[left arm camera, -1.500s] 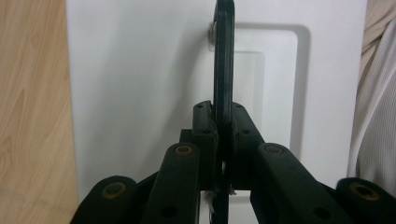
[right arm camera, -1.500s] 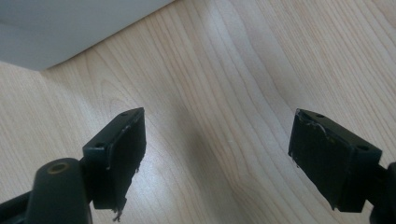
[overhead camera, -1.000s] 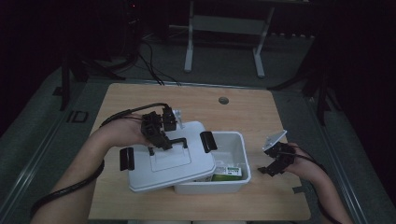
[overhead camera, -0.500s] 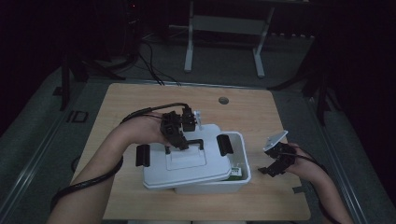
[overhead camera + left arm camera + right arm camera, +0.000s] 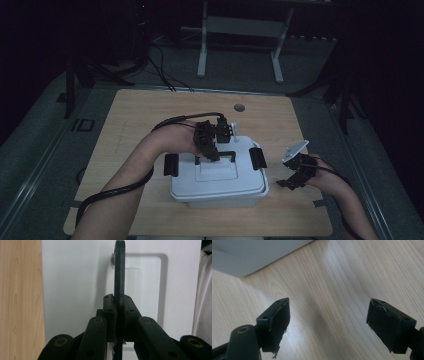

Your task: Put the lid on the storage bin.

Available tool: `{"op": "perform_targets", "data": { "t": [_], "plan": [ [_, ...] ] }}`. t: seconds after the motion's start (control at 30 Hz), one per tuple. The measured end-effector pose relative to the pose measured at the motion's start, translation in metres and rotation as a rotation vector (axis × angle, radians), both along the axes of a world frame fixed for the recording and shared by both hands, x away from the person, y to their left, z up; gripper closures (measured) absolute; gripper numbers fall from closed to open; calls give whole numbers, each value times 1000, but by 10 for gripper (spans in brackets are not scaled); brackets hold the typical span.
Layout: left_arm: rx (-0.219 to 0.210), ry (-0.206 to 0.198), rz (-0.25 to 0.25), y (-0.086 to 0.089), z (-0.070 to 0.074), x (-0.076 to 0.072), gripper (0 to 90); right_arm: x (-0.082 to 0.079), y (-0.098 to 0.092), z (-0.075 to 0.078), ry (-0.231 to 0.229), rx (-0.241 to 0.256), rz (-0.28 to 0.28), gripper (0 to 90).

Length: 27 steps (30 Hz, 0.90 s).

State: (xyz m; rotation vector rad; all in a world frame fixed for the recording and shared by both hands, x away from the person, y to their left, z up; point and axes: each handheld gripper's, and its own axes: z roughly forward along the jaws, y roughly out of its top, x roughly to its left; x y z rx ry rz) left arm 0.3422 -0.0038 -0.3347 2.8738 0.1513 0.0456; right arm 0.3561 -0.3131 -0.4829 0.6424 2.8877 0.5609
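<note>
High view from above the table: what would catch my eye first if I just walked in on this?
Most striking is the white lidded box near the front middle of the wooden table, its lid bearing a black clasp at each end. The left gripper is clamped on the lid's upright black handle. To the right, the right gripper hangs open over bare wood beside the box.

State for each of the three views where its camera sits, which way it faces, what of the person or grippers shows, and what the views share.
High view: above the person's side, facing forward and down; both forearms, left gripper, right gripper.
Left gripper view: on the left gripper, facing the white lid; jaws shut on the black handle.
Right gripper view: on the right gripper, facing the wooden table; jaws open.
Shared: lid, table.
</note>
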Motion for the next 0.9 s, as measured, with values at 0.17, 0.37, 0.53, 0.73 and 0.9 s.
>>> {"op": "perform_targets", "data": {
  "t": [0.17,0.37,0.53,0.73,0.9],
  "plan": [
    [-9,-11,-22,-12,-2,0,839,0,-1,0,3,3,-1,186],
    [8,-6,-30,-22,-7,4,839,0,0,-1,5,1,3,186],
    [22,-6,-19,-25,-14,9,839,0,0,-1,8,5,5,186],
    [24,14,-19,-26,-19,11,837,0,-1,-2,13,4,3,186],
    [14,7,-23,-25,-20,13,834,-1,0,-3,19,4,10,186]
  ]
}}
